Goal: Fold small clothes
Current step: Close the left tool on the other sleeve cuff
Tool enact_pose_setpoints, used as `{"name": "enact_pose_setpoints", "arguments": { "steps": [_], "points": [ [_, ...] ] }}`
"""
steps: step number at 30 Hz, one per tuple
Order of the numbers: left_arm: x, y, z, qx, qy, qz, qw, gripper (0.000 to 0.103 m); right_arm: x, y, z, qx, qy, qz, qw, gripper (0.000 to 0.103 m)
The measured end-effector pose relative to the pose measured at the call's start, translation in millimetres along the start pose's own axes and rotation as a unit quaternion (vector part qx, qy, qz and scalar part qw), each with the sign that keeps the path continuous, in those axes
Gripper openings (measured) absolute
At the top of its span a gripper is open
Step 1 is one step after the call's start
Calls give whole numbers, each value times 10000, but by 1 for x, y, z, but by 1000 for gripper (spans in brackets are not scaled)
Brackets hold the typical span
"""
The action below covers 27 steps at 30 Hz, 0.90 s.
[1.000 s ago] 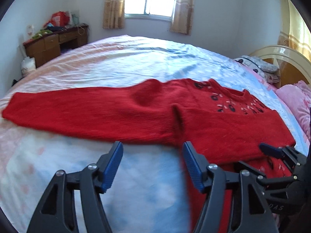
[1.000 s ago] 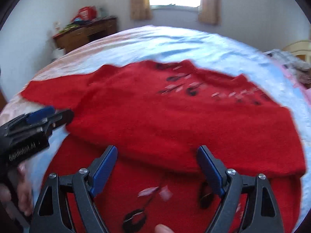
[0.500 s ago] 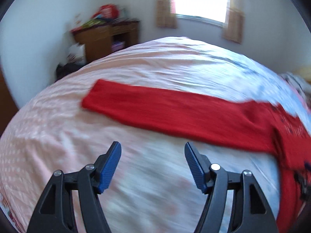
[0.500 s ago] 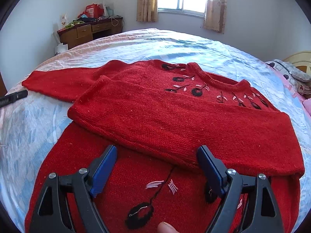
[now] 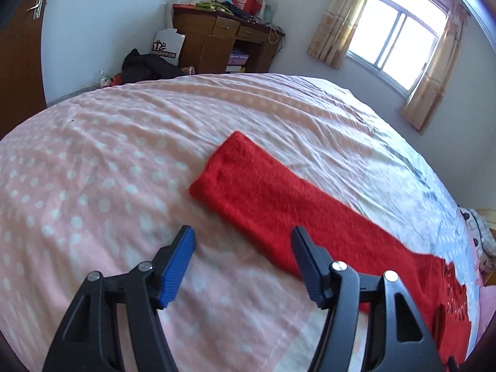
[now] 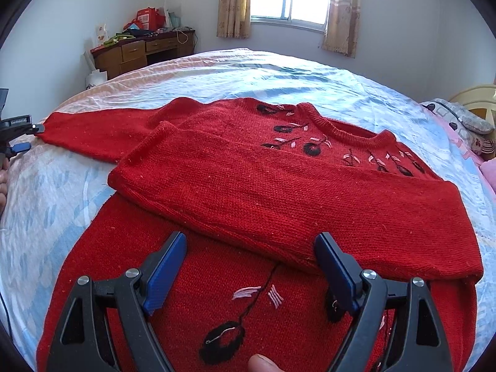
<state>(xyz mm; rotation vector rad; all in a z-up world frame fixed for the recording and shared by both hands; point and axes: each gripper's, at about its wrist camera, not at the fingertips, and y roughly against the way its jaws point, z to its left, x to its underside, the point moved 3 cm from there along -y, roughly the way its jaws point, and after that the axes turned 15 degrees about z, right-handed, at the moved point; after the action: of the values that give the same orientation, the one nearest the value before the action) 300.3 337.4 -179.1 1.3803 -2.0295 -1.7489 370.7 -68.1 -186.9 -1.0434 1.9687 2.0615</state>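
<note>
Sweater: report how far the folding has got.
Done: one sleeve lies folded across the sweater. In hand: nothing; the open left gripper hovers near the other sleeve's cuff. The right gripper is open. Left: that outstretched sleeve and the body.

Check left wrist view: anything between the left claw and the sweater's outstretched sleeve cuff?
Nothing: only bare pink dotted bedsheet between left claw and sleeve cuff.
</note>
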Motion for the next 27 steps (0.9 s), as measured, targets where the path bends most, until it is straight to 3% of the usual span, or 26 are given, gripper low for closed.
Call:
{"name": "enact_pose_setpoints", "arguments": {
  "steps": [9, 13, 14, 20, 27],
  "points": [
    [-21, -9, 6, 177, 296, -71, 9994, 60, 0, 2, 2, 79, 13, -35, 10000, 85],
    [-27, -15, 6, 56, 293, 45, 9995, 22, 0, 1, 2, 87, -7, -15, 10000, 87],
    [-28, -16, 7, 12, 327, 76, 9994, 16, 0, 1, 1, 91, -8, -15, 10000, 87],
    [-30, -14, 10, -53, 387, 130, 9992, 7, 0, 1, 1, 93, -12, -16, 10000, 87],
    [-31, -5, 1, 3, 211, 130, 9997, 5, 0, 1, 1, 92, -14, -15, 10000, 87]
  ]
}}
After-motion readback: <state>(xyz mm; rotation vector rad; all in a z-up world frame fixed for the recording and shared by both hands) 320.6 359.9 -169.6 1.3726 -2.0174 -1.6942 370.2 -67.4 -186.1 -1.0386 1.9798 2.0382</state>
